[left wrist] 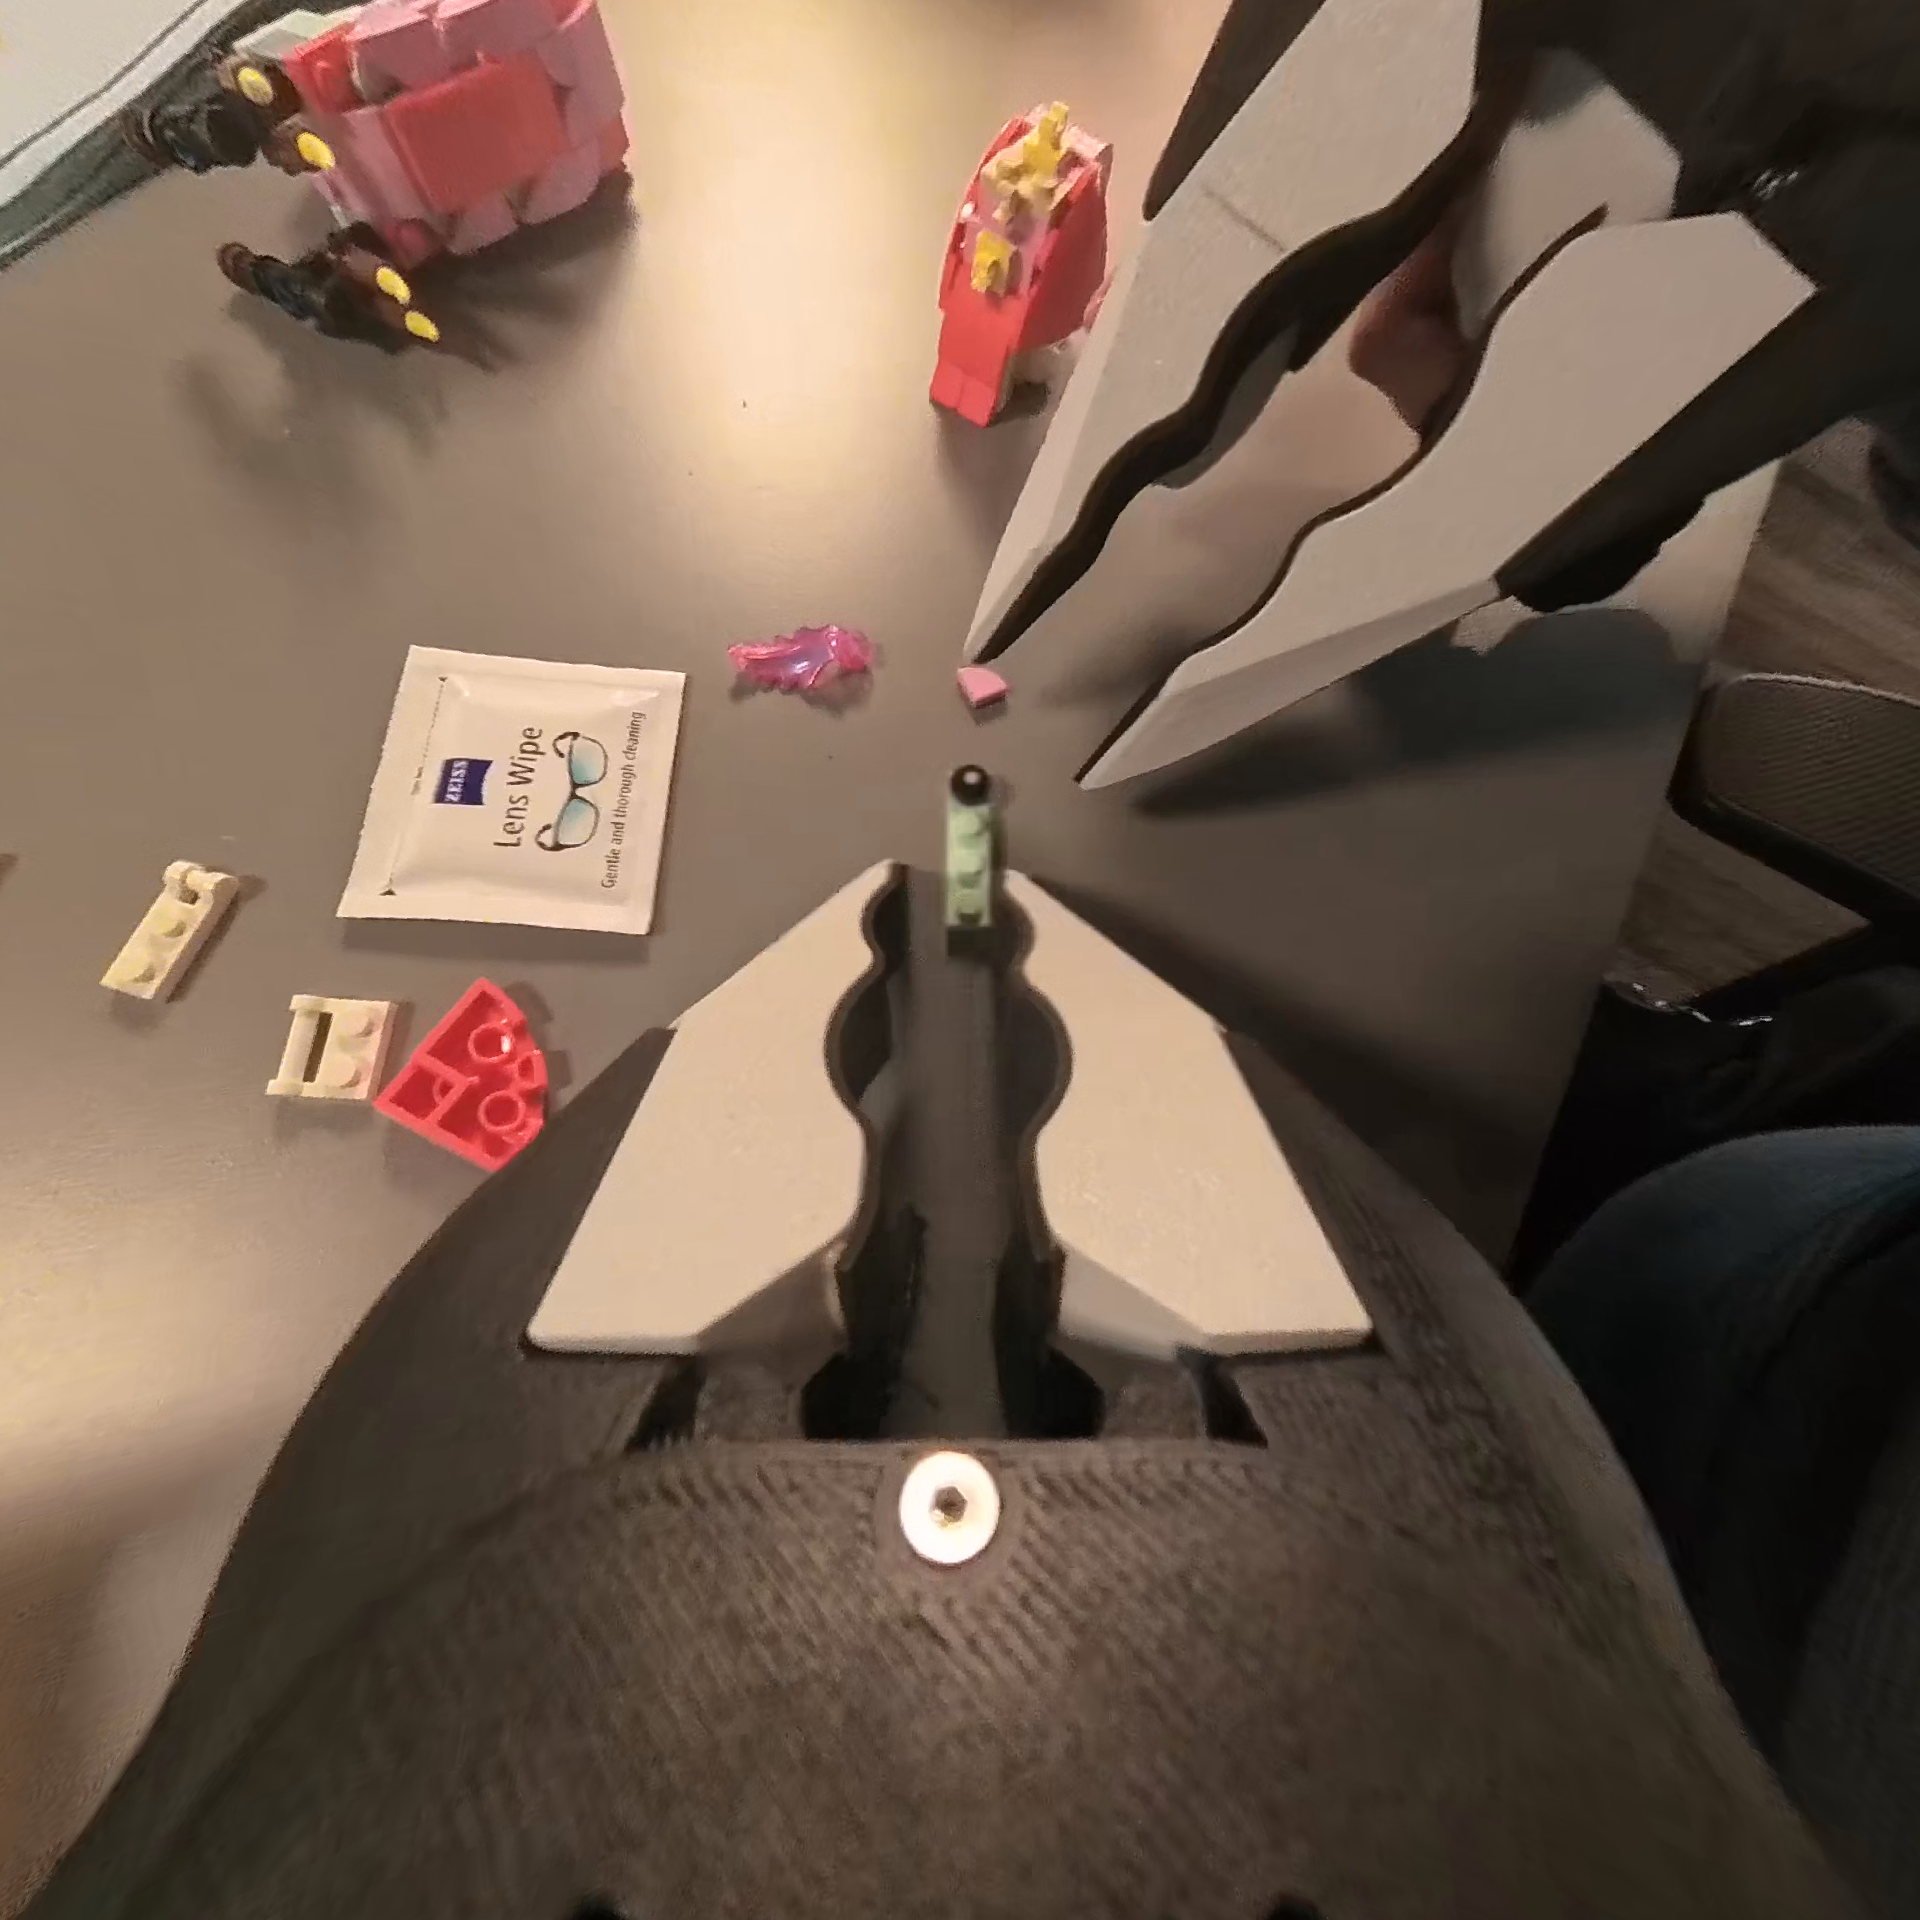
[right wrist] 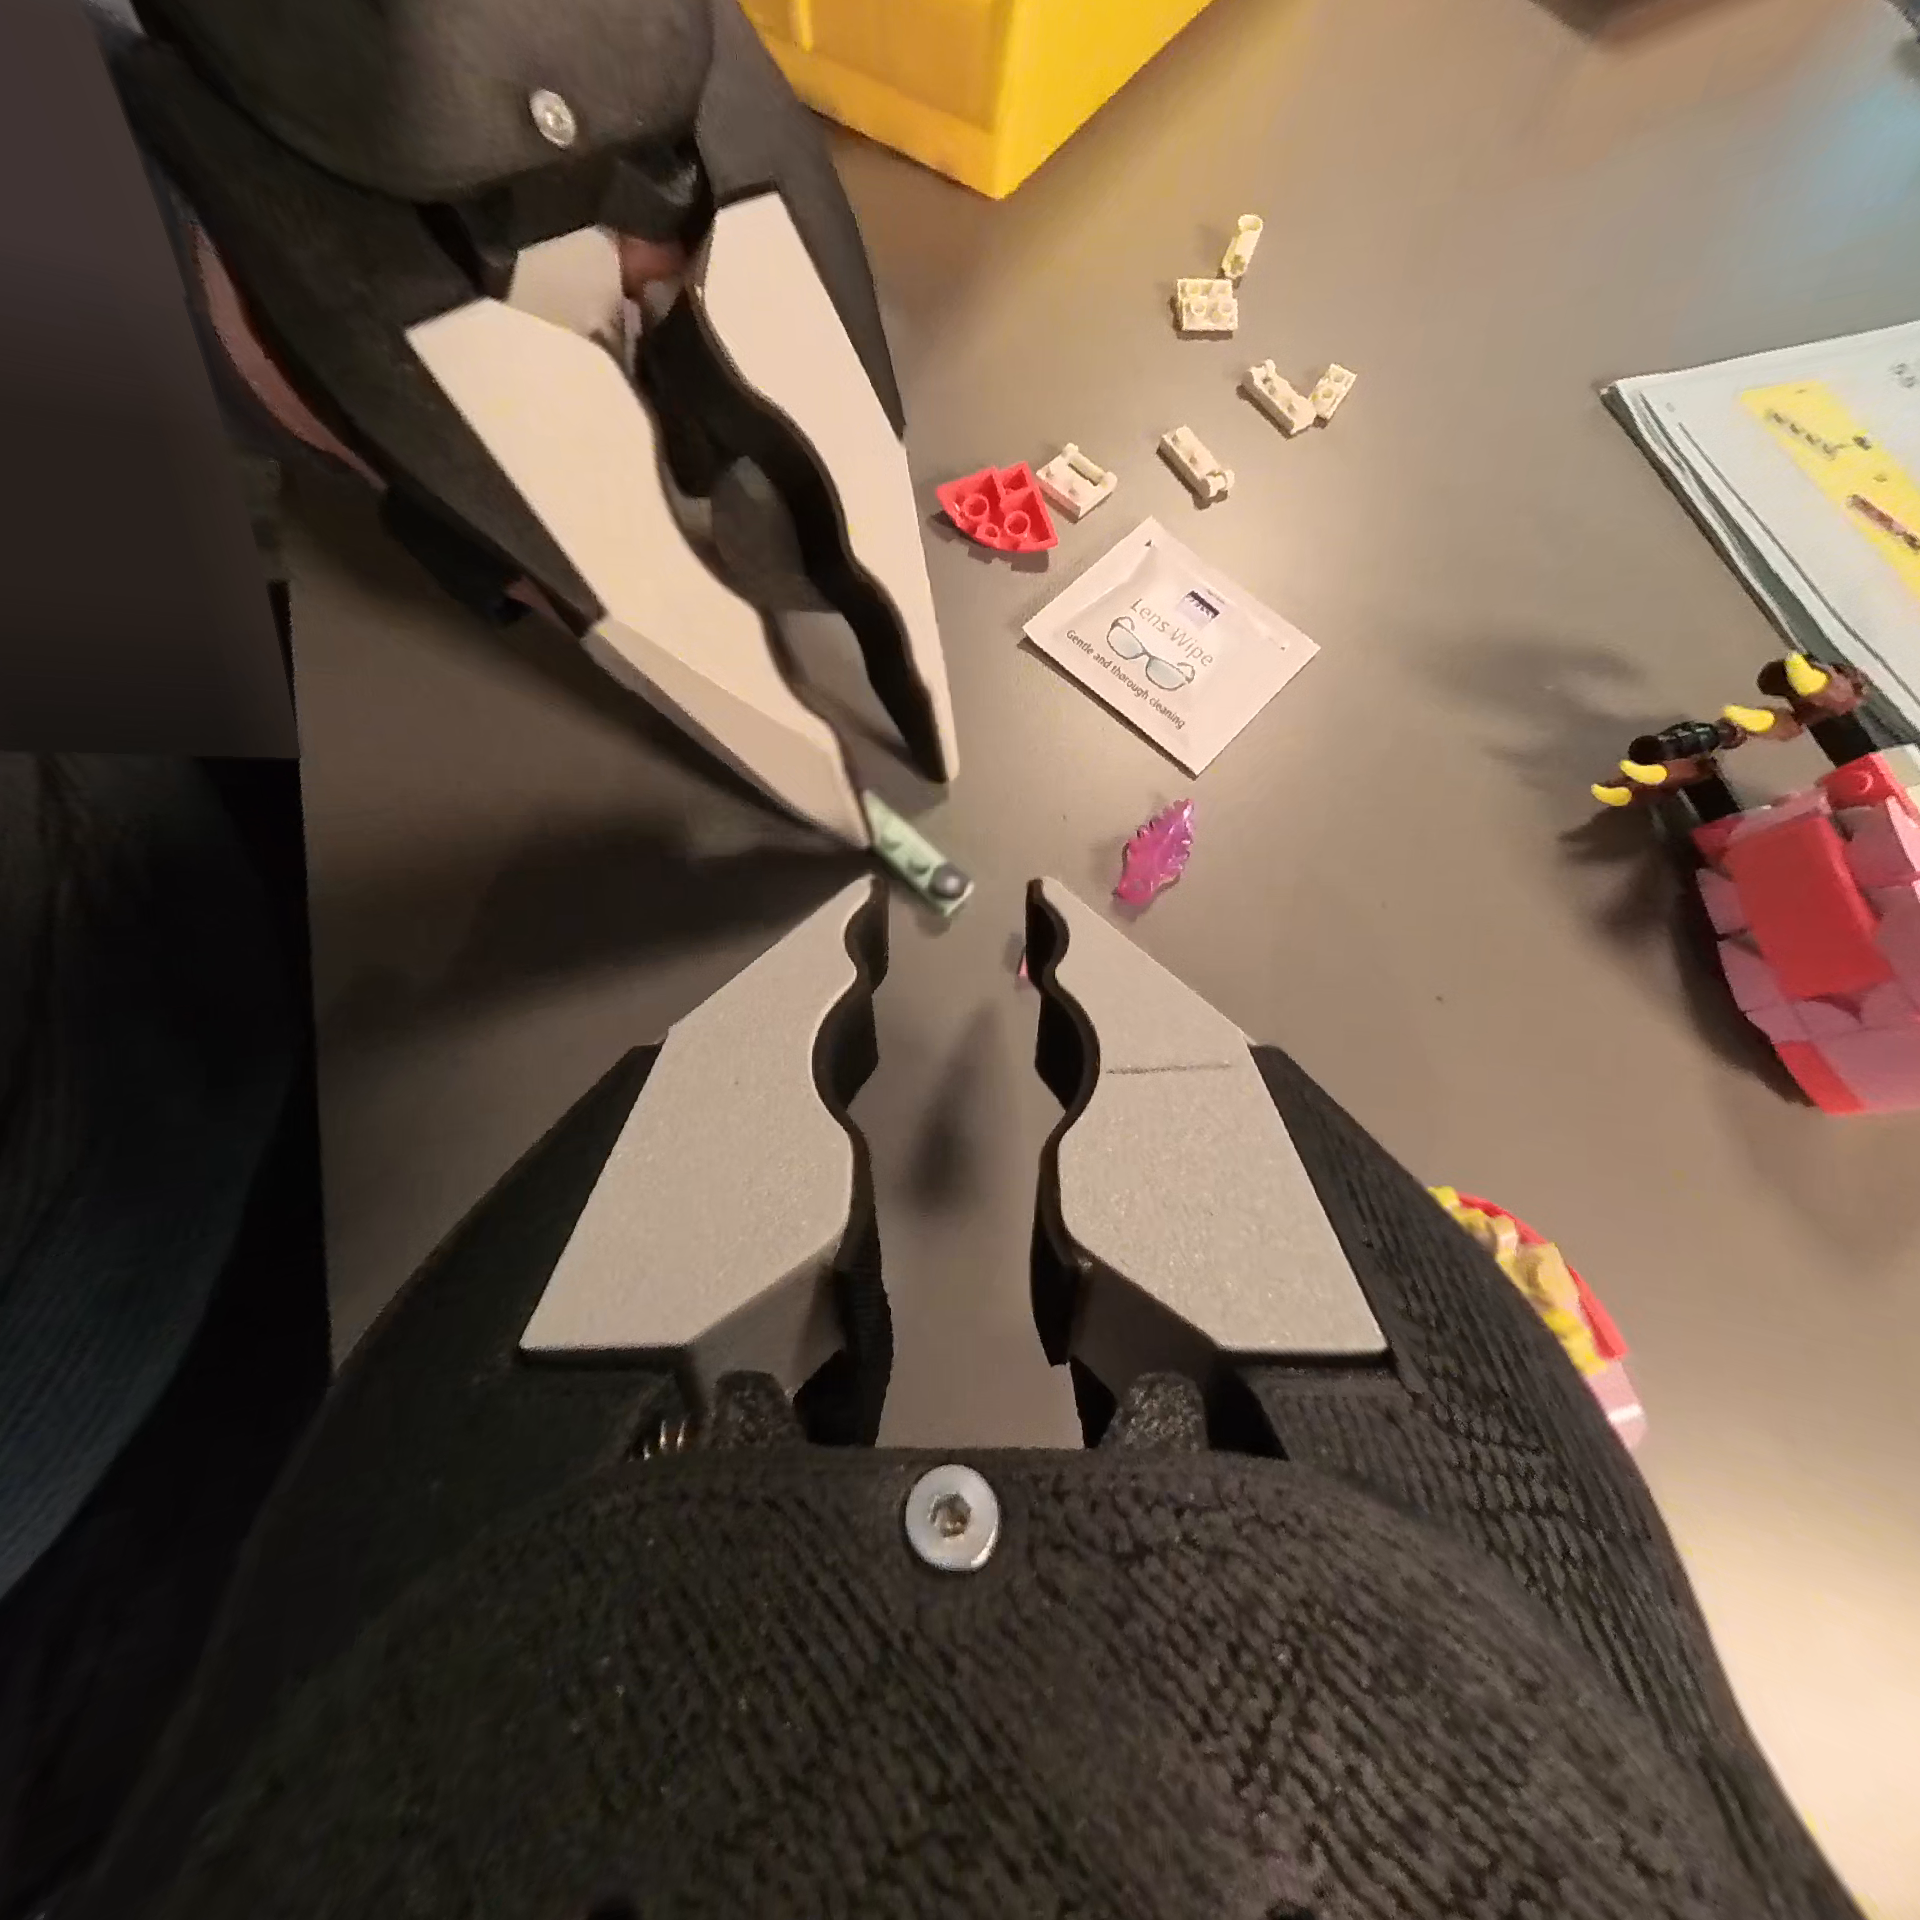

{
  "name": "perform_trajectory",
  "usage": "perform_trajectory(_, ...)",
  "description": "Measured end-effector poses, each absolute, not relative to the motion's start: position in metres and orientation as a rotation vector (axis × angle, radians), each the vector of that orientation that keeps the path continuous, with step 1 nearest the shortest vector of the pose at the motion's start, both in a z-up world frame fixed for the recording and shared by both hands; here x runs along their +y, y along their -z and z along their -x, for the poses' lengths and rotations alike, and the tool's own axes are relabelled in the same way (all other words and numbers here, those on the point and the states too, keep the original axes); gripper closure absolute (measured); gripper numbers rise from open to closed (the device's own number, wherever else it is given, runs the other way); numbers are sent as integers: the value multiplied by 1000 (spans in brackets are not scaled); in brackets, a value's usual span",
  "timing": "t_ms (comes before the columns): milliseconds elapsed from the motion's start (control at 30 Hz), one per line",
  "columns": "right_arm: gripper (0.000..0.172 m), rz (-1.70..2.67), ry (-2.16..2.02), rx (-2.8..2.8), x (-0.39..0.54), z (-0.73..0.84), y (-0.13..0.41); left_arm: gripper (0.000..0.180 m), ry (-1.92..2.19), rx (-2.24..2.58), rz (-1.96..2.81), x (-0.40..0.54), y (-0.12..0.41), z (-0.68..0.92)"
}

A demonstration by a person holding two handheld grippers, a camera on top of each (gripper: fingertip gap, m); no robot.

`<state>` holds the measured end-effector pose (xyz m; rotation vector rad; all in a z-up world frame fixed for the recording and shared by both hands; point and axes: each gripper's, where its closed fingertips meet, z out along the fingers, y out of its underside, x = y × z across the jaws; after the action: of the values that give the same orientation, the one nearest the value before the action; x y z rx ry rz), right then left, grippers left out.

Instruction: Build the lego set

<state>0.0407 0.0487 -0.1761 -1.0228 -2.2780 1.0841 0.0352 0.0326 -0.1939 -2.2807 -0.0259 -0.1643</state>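
— What did the left gripper (left wrist: 961, 883) have?
— Its jaws stood narrow; the pale green strip (left wrist: 971, 868) lay against one finger, perhaps loose.
— And the right wrist view?
— The right gripper (right wrist: 956, 899), jaws wide and bare over the worktop (right wrist: 1351, 935); the strip's dark stud (right wrist: 948, 885); a yellow box (right wrist: 977, 94).

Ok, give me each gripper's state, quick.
Left gripper: jaws slightly apart; pale green plate with a black stud lies between the fingertips, no clear grip.
Right gripper: open, holding nothing.
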Motion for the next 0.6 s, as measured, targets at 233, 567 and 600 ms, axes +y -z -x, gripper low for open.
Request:
perform_trajectory(233, 147, 1068, -1045, -2291, 57, -44, 184, 148, 240, -68, 2271, 30, 191, -41)
perform_trajectory(567, 160, 1061, -1124, -2398, 35, -57, 190, 155, 297, -4, 2282, 21, 192, -57)
perform_trajectory(600, 159, 1061, -1124, -2397, 34, -55, 191, 155, 307, 2, 2282, 21, 191, -59)
